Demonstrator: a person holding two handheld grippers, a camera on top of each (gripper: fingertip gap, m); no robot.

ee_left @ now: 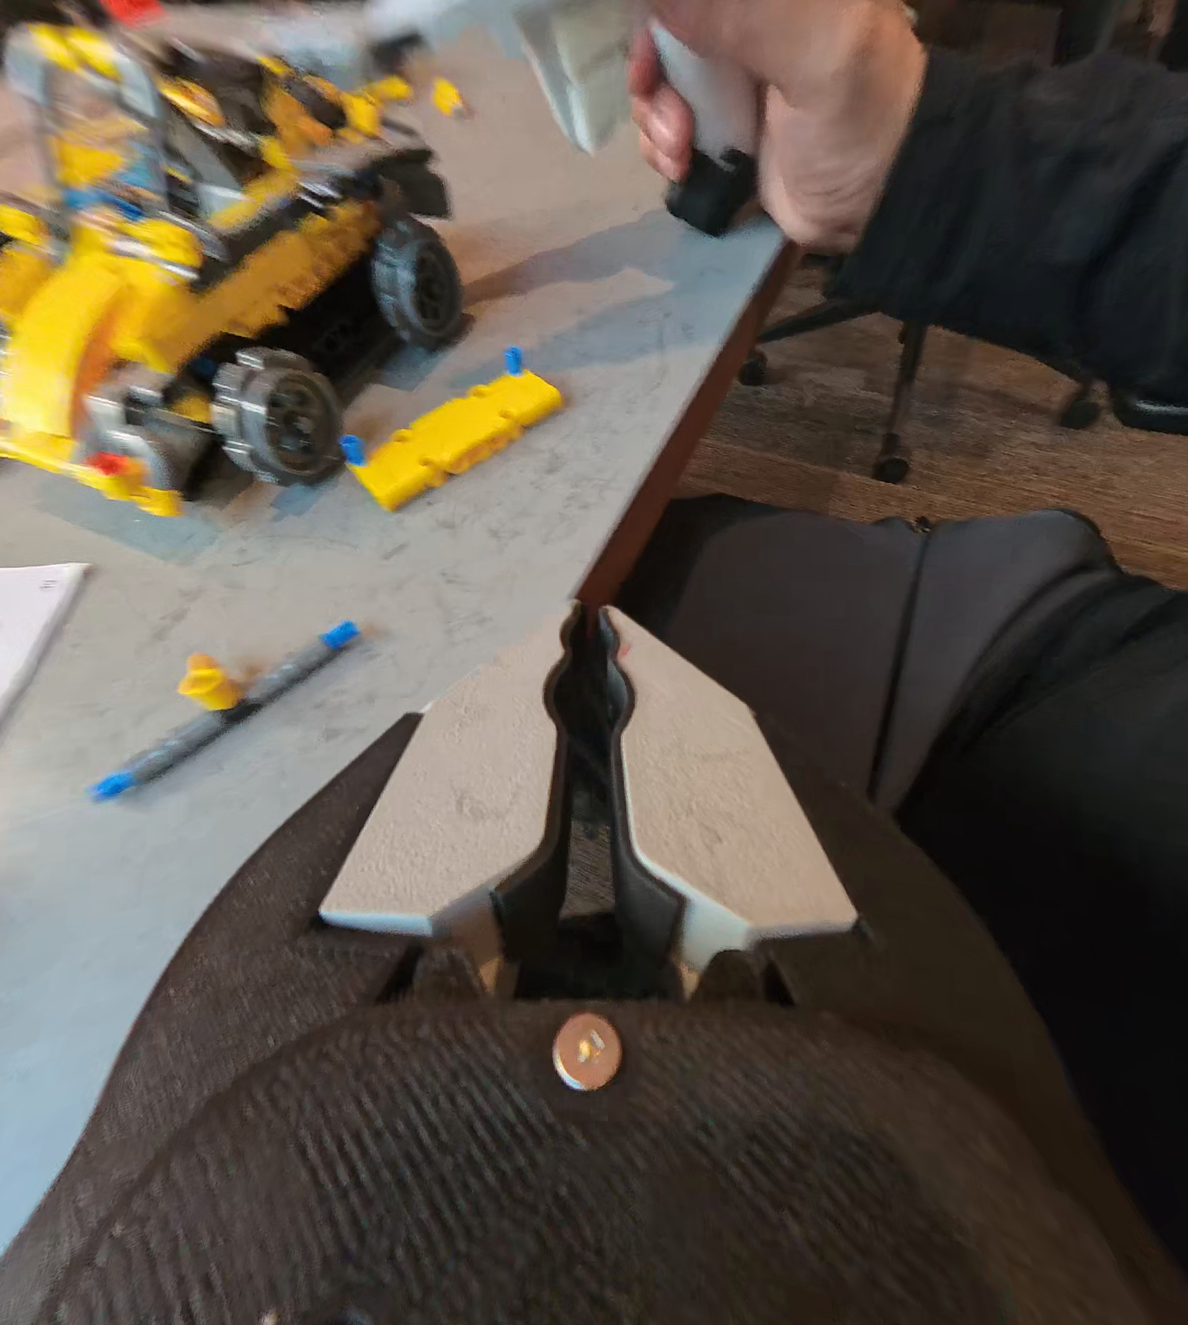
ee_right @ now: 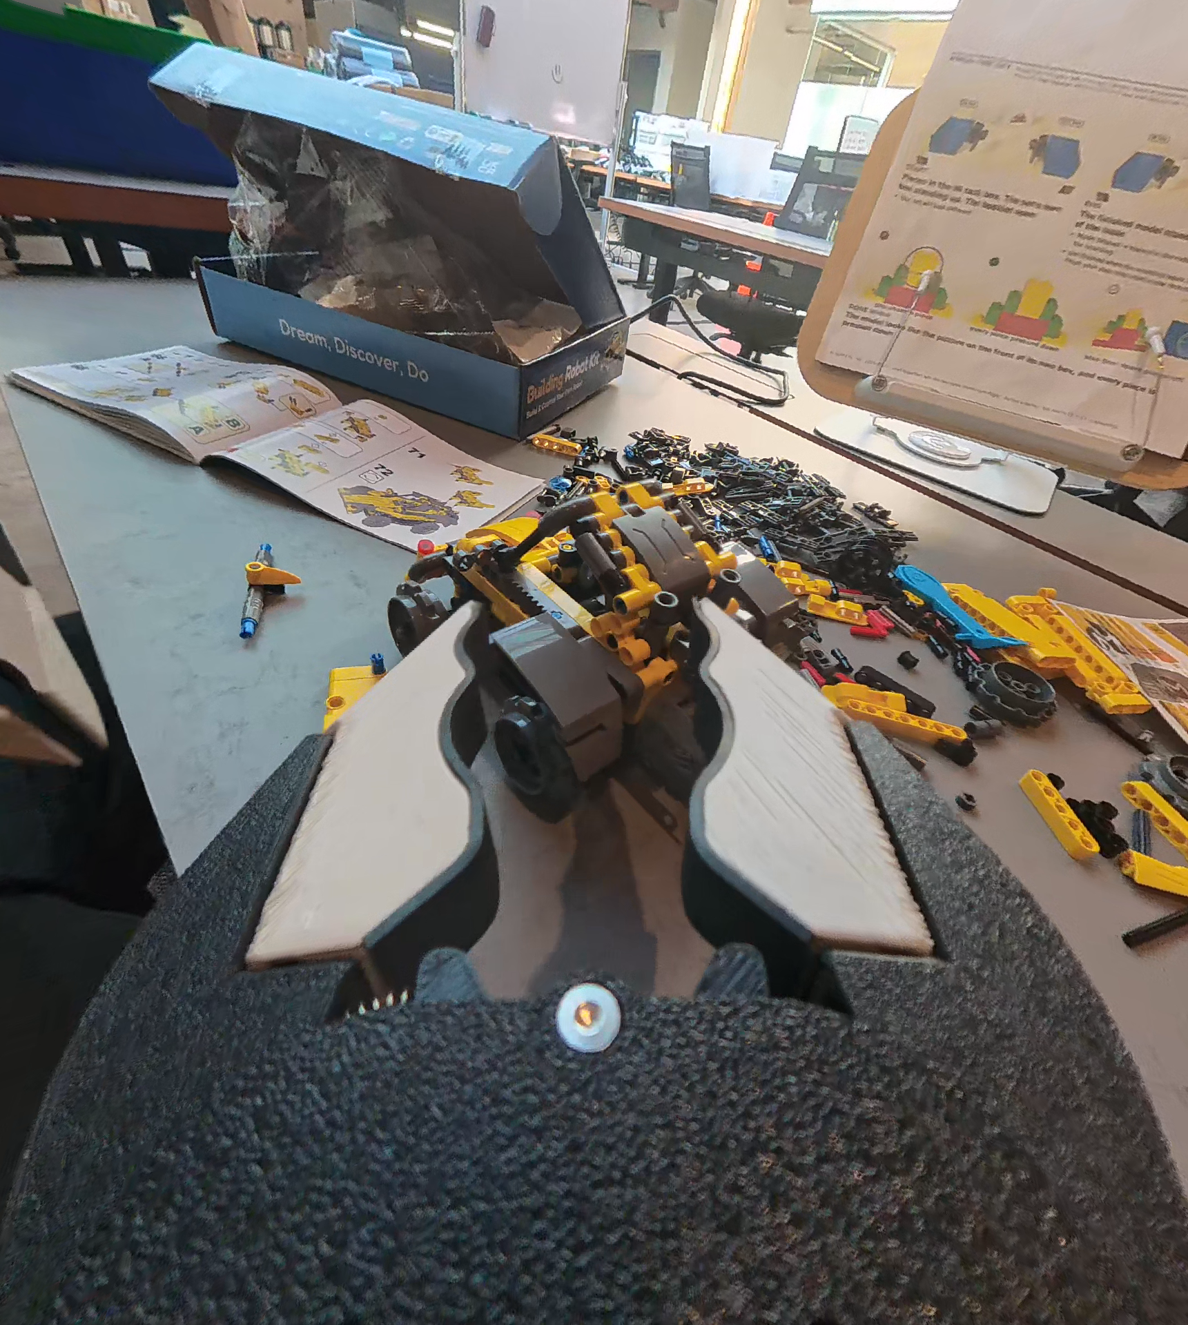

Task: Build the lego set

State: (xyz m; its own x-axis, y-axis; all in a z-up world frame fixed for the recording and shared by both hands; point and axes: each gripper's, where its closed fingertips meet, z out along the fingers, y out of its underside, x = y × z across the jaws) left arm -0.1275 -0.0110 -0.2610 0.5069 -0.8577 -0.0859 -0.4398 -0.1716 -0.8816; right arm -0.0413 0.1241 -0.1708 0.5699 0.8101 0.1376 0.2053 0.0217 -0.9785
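Observation:
My left gripper [ee_left: 589,618] is shut, with nothing visible between its fingertips. It hangs over the grey table's [ee_left: 433,573] near edge, above a person's lap [ee_left: 1007,717]. My right gripper [ee_right: 587,616] is open, and its fingers [ee_right: 397,753] straddle the rear of a yellow and dark grey brick vehicle [ee_right: 576,595] without pressing on it. The vehicle also shows blurred in the left wrist view [ee_left: 168,287], with a yellow panel [ee_left: 458,437] beside its wheel. A hand [ee_left: 791,122] holds the right gripper [ee_left: 576,79] at the top of that view.
A grey axle with blue ends and a yellow piece [ee_right: 257,588] lies left of the vehicle. An open booklet [ee_right: 275,423] and an open blue box [ee_right: 397,358] lie behind. Loose parts [ee_right: 791,502] cover the right side, below a sheet on a stand [ee_right: 1042,251].

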